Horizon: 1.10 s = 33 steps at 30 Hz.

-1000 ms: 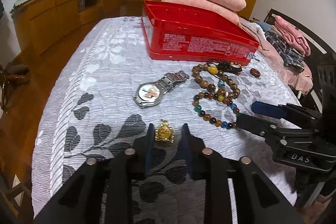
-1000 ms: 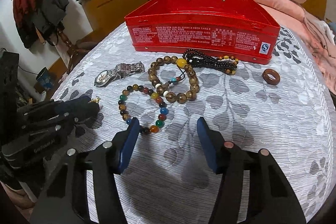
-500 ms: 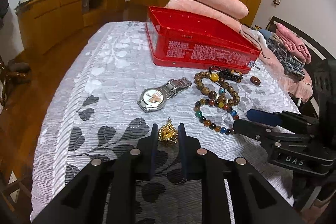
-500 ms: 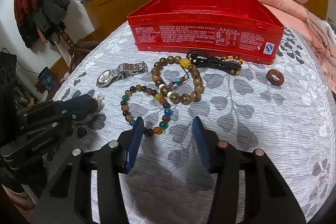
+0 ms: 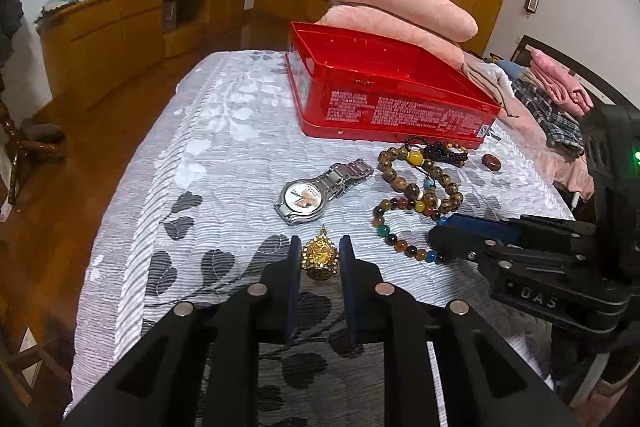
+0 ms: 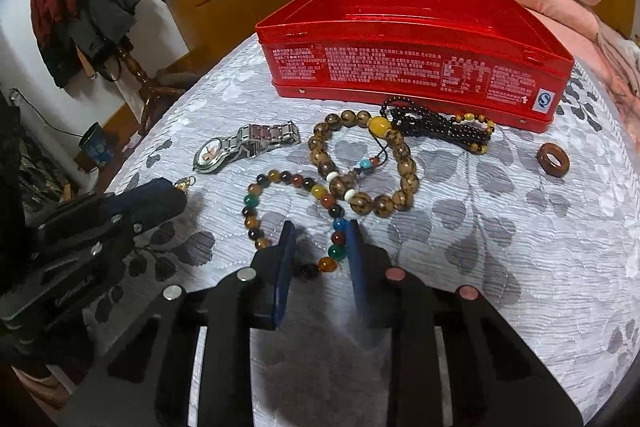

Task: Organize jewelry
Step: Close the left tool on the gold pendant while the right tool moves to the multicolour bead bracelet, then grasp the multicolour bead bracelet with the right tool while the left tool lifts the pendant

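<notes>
Though hidden beside right gripper, gold pendant between left jaws.

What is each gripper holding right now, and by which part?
Left gripper: gold pendant, pinched across its body. Right gripper: jaws closing around the multicoloured bead bracelet's near arc, not yet gripping.

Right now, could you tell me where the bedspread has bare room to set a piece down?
Free: the bedspread left of the watch and red tin, and the stretch right of the brown bead bracelet, below the brown ring. Crowded: in front of the tin, where the bracelets overlap, and around the gold pendant.
</notes>
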Motion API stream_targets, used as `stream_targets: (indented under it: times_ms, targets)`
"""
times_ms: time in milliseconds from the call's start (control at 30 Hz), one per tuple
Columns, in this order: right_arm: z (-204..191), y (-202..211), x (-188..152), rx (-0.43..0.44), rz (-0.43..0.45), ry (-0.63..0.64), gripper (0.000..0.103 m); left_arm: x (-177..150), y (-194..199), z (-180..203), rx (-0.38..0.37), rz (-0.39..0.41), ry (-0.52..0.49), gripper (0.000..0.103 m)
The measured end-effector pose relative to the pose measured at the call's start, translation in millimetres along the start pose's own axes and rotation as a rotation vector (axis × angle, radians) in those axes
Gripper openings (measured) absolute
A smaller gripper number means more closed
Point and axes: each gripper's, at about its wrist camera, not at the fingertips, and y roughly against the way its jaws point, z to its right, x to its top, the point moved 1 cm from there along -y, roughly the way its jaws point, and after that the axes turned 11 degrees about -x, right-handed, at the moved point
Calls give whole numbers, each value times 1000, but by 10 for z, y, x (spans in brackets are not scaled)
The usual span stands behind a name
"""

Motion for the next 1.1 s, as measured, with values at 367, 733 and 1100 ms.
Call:
stream_targets:
  times_ms: [367,733,1100]
  targets:
    - [28,39,-21,-42,13,13,7,20,44,8,-1,10,1,19]
    - [112,474,-47,-66,100,12,7,99,112,120,-16,34,-23,19]
    - [282,793,76,-124,171,8,7,324,107,297,-41,67,-61,19]
